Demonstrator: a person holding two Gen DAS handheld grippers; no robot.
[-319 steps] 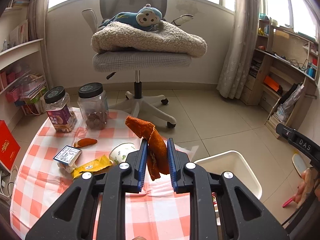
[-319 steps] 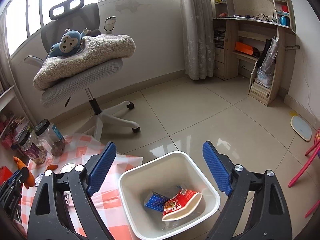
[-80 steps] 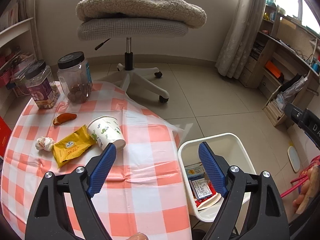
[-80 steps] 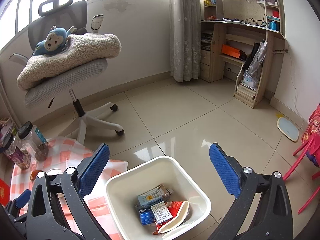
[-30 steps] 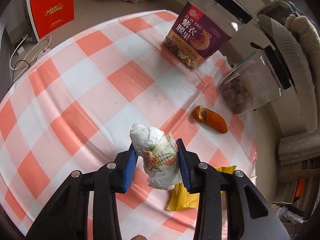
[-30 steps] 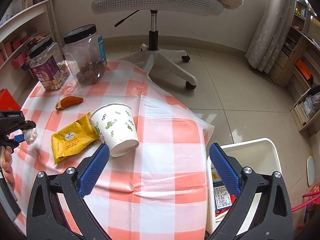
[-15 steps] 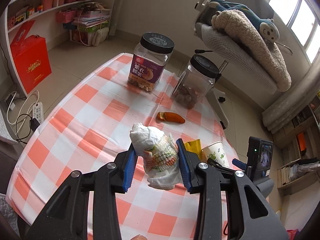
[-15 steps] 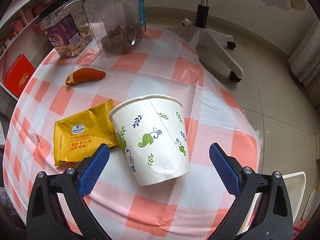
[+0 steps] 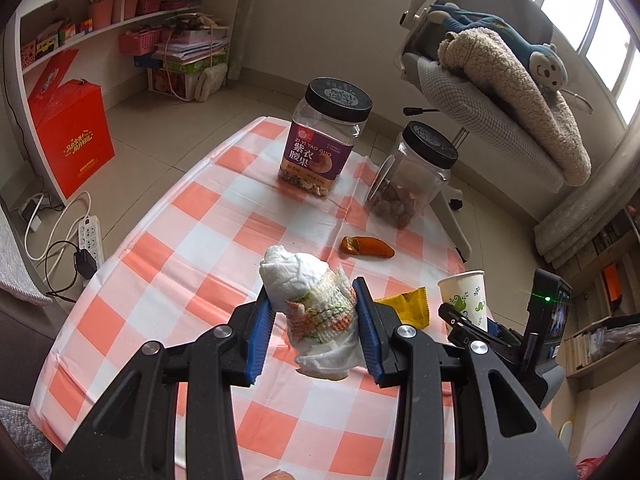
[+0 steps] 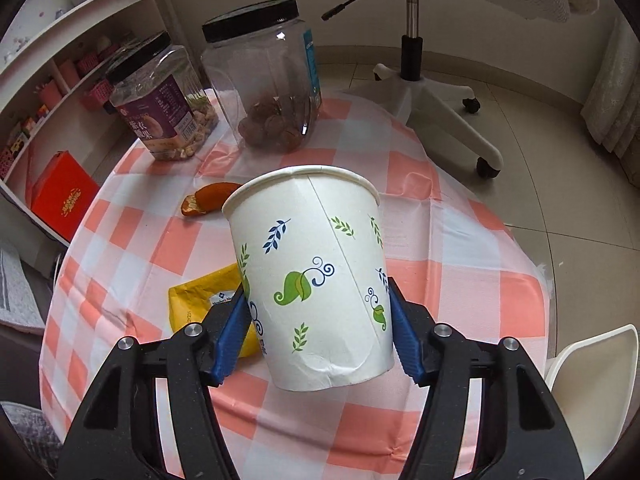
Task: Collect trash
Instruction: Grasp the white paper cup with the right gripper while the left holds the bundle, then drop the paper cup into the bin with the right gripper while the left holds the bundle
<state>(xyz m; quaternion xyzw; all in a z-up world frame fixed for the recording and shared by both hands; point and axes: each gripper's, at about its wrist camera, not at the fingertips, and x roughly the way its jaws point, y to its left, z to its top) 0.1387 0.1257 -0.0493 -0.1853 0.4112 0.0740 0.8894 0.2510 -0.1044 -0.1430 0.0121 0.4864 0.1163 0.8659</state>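
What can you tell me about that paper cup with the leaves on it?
The cup is white paper with a rolled rim, a side seam, and printed green and blue leaves and curls. It is tilted, mouth away from the camera, and dented near its base. The right claw grips it low, one blue pad on each side. Behind it lie a yellow packet and the checked cloth.

Your right claw (image 10: pixel 318 328), spread wide around the paper cup (image 10: pixel 312 276) half a second ago, has now closed on its sides, and the cup is off the surface (image 10: pixel 460 280), tilted.
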